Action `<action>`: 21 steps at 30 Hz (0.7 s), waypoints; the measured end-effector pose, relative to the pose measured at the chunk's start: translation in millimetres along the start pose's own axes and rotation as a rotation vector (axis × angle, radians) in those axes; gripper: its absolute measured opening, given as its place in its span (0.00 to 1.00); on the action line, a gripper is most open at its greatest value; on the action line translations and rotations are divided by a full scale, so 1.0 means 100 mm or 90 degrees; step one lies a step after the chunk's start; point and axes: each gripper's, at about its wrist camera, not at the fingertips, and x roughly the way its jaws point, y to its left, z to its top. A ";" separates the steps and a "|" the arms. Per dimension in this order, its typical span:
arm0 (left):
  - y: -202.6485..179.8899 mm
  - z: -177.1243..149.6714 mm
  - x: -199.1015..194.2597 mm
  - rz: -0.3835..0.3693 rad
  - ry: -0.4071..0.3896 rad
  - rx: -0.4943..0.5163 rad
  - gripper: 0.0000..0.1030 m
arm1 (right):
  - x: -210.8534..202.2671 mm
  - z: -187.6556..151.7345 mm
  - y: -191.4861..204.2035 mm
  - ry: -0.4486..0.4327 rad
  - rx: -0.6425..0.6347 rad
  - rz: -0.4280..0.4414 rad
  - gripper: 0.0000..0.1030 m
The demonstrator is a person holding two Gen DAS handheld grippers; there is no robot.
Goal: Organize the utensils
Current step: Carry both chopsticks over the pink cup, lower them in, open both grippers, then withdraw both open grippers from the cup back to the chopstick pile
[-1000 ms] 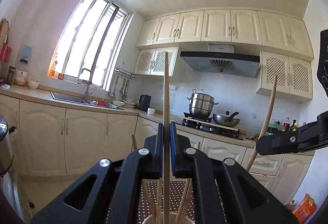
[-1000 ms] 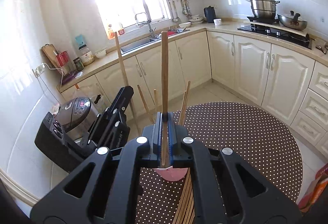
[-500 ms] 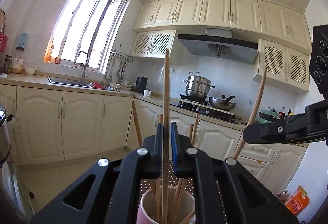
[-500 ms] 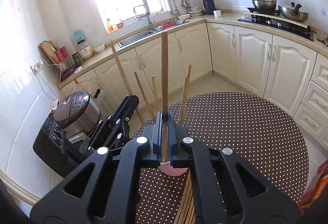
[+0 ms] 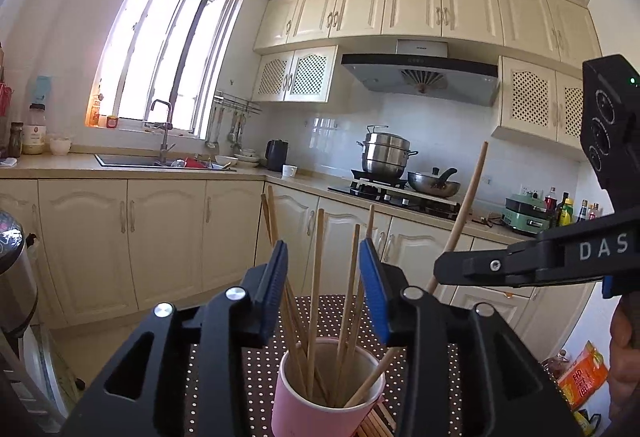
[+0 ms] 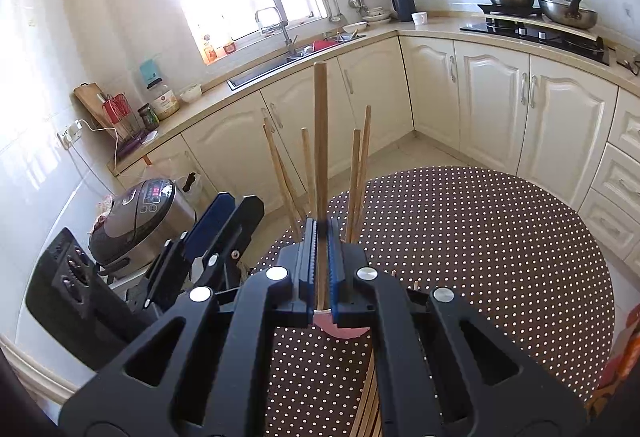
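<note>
A pink cup [image 5: 320,403] stands on the dotted table and holds several wooden chopsticks [image 5: 314,293]. My left gripper [image 5: 324,261] is open just above the cup, its blue pads either side of the standing chopsticks. My right gripper [image 6: 321,233] is shut on one wooden chopstick [image 6: 320,141], held upright over the cup [image 6: 344,329], which is mostly hidden behind the jaws. In the left wrist view that chopstick [image 5: 466,211] slants down into the cup from the right gripper [image 5: 440,271]. The left gripper [image 6: 224,213] shows at the left in the right wrist view.
The round brown table with white dots [image 6: 480,237] carries the cup and more loose chopsticks [image 6: 366,409] at its near edge. A rice cooker [image 6: 140,213] sits at the left. Cabinets, a sink [image 5: 160,159] and a stove with pots [image 5: 384,157] line the walls.
My left gripper has opened and let go of its chopstick, which now stands in the cup. The right gripper has lowered its chopstick toward the cup.
</note>
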 end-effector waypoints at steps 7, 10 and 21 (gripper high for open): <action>0.00 0.03 -0.09 0.007 0.002 0.012 0.43 | 0.04 -0.04 0.00 0.002 0.017 0.012 0.06; -0.01 0.04 -0.14 0.007 0.000 0.012 0.45 | 0.06 -0.06 -0.02 0.004 0.025 0.015 0.06; -0.01 0.12 -0.30 0.013 -0.001 0.012 0.48 | 0.00 -0.12 0.00 -0.003 0.038 0.007 0.31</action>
